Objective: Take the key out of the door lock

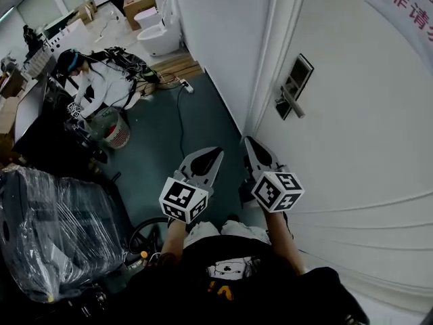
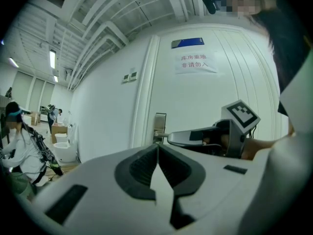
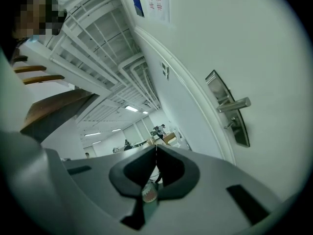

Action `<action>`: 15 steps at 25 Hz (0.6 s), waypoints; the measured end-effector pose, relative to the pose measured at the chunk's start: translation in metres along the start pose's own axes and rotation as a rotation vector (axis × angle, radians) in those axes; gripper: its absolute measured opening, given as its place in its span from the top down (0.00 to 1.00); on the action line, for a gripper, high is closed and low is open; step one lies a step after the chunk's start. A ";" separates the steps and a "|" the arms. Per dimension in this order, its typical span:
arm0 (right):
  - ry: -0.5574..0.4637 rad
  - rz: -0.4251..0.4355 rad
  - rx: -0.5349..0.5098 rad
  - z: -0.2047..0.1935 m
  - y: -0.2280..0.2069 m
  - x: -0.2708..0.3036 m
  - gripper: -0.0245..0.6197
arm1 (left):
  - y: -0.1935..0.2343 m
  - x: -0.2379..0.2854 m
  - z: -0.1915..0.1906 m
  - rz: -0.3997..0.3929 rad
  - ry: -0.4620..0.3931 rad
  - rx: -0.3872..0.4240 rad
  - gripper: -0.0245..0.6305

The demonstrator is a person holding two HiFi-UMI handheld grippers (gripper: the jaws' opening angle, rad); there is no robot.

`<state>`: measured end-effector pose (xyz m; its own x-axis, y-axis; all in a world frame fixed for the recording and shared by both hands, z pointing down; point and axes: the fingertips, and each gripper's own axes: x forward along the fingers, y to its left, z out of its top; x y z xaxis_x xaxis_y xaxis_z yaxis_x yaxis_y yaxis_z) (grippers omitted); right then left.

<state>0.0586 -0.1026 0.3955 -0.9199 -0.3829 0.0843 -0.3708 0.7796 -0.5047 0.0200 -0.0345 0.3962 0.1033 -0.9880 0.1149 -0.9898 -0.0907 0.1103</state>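
Jaws of left gripper (image 2: 157, 148) and right gripper (image 3: 156, 150) both sitting together, gripping nothing. Silver rectangular metal lock plate (image 3: 240, 133) lying well ahead-right of right jaws. Small metal stub (image 3: 228, 126) under silver lever (image 3: 234, 104) is likely the key: approaching with jaws apart, squaring on, pulling straight.

Looks like an industrial hall doing double duty as test lab and storage, not a home. Exposed white ceiling beams (image 2: 122, 9) with strip lights (image 2: 52, 58). Uninstalled white ceramic toilets (image 1: 157, 38) next to brown cardboard boxes (image 1: 139, 7). Black cable (image 1: 180, 117) loose on the grey-green floor (image 1: 203, 124). Bulky load in clear plastic wrap (image 1: 51, 229). White panelled door (image 1: 365, 127) carrying a paper notice (image 2: 194, 63).
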 end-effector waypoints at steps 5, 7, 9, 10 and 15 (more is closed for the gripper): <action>-0.015 -0.024 0.042 0.005 -0.018 0.013 0.95 | 0.009 0.020 0.006 -0.027 0.019 0.045 0.93; -0.023 -0.029 0.034 0.009 -0.018 0.021 0.95 | 0.018 0.023 0.011 -0.053 0.019 0.067 0.93; -0.020 -0.037 0.007 0.006 -0.013 0.029 0.95 | 0.036 0.018 0.012 -0.064 0.023 0.093 0.93; -0.021 -0.048 -0.004 0.003 -0.011 0.035 0.95 | 0.049 0.014 0.014 -0.059 0.023 0.108 0.93; -0.036 -0.154 -0.007 0.001 -0.021 0.070 0.95 | 0.087 0.016 0.024 -0.087 -0.024 0.094 0.93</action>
<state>0.0023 -0.1465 0.4114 -0.8470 -0.5155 0.1297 -0.5081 0.7135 -0.4824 -0.0672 -0.0616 0.3840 0.1875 -0.9785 0.0855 -0.9822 -0.1860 0.0257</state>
